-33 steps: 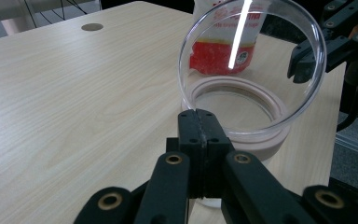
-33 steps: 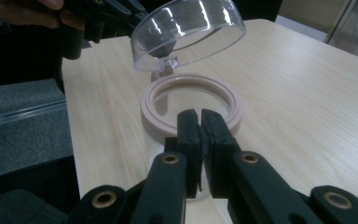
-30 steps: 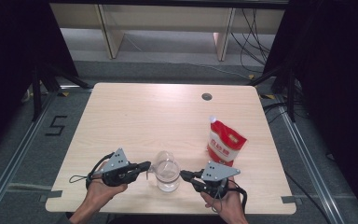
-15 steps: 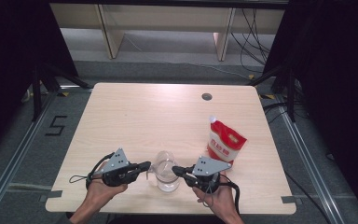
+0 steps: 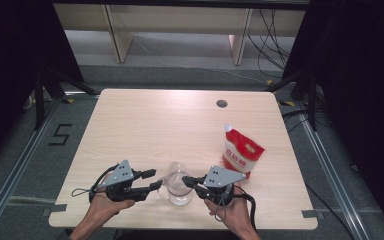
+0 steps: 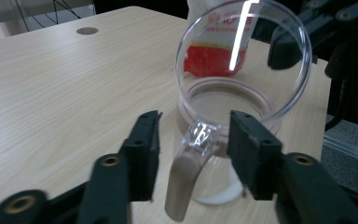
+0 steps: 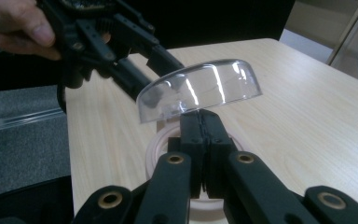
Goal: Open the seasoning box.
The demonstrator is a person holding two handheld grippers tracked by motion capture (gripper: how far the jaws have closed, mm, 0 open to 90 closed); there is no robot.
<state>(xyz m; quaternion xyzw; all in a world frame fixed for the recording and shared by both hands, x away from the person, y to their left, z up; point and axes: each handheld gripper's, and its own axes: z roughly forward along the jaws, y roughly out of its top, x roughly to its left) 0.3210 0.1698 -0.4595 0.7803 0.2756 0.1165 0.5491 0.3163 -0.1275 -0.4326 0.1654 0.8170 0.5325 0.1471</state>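
Note:
A clear plastic jug point(image 5: 178, 190) stands near the table's front edge, its round lid point(image 6: 242, 56) tipped up on edge. My left gripper point(image 5: 153, 179) is at the jug's left. Its jaws have just been opening and now stand either side of the handle point(image 6: 184, 186) without pressing on it. My right gripper point(image 5: 189, 181) comes in from the jug's right, shut on the rim of the raised lid point(image 7: 200, 91). A red and white pouch point(image 5: 241, 155) stands upright just right of the jug.
The light wooden table point(image 5: 155, 120) has a round cable hole point(image 5: 222, 103) at the back right. Black frame posts and cables stand around the table. The table's front edge lies close under both hands.
My right gripper has moved left to the jug and lifted its lid. The left gripper's jaws have spread apart off the handle; the left hand stayed put.

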